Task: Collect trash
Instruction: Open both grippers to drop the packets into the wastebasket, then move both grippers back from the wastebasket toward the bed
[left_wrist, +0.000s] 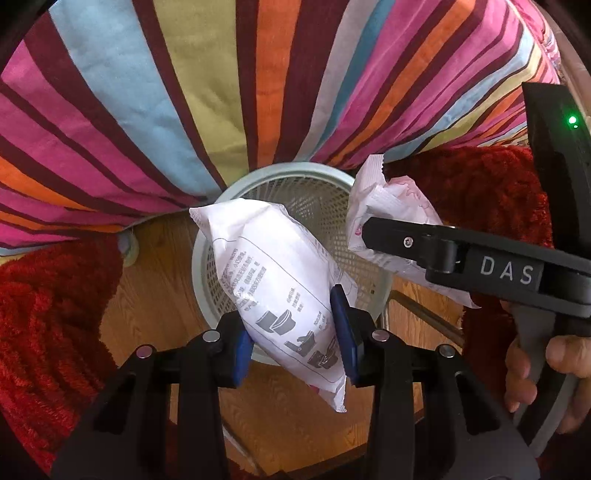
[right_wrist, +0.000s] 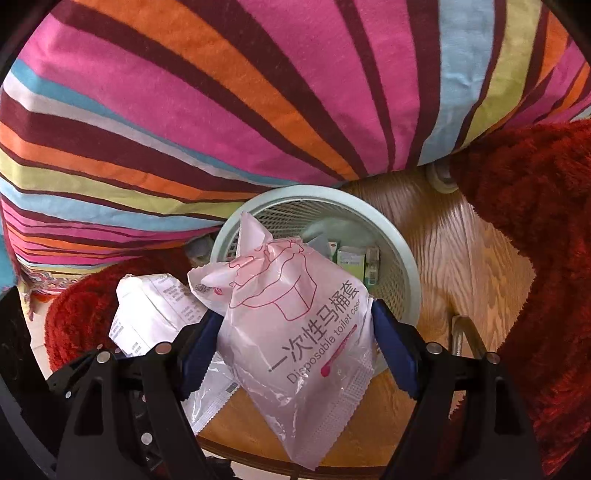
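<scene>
My left gripper (left_wrist: 293, 332) is shut on a white packet with grey print (left_wrist: 273, 284), held over the pale green mesh basket (left_wrist: 295, 173). My right gripper (right_wrist: 295, 339) is shut on a pink-printed packet marked "Disposable toilet case" (right_wrist: 295, 332), held just in front of the same basket (right_wrist: 399, 251). The right gripper and its packet (left_wrist: 388, 210) show at the basket's right side in the left wrist view. The white packet (right_wrist: 155, 314) shows at the left in the right wrist view. Small boxes (right_wrist: 354, 258) lie inside the basket.
A striped multicoloured cushion (left_wrist: 221, 92) overhangs the basket's far side. Red fluffy fabric (left_wrist: 44, 314) lies to both sides; it also shows in the right wrist view (right_wrist: 535, 221). The basket stands on a wooden surface (right_wrist: 461, 240). A hand (left_wrist: 546, 369) holds the right gripper's handle.
</scene>
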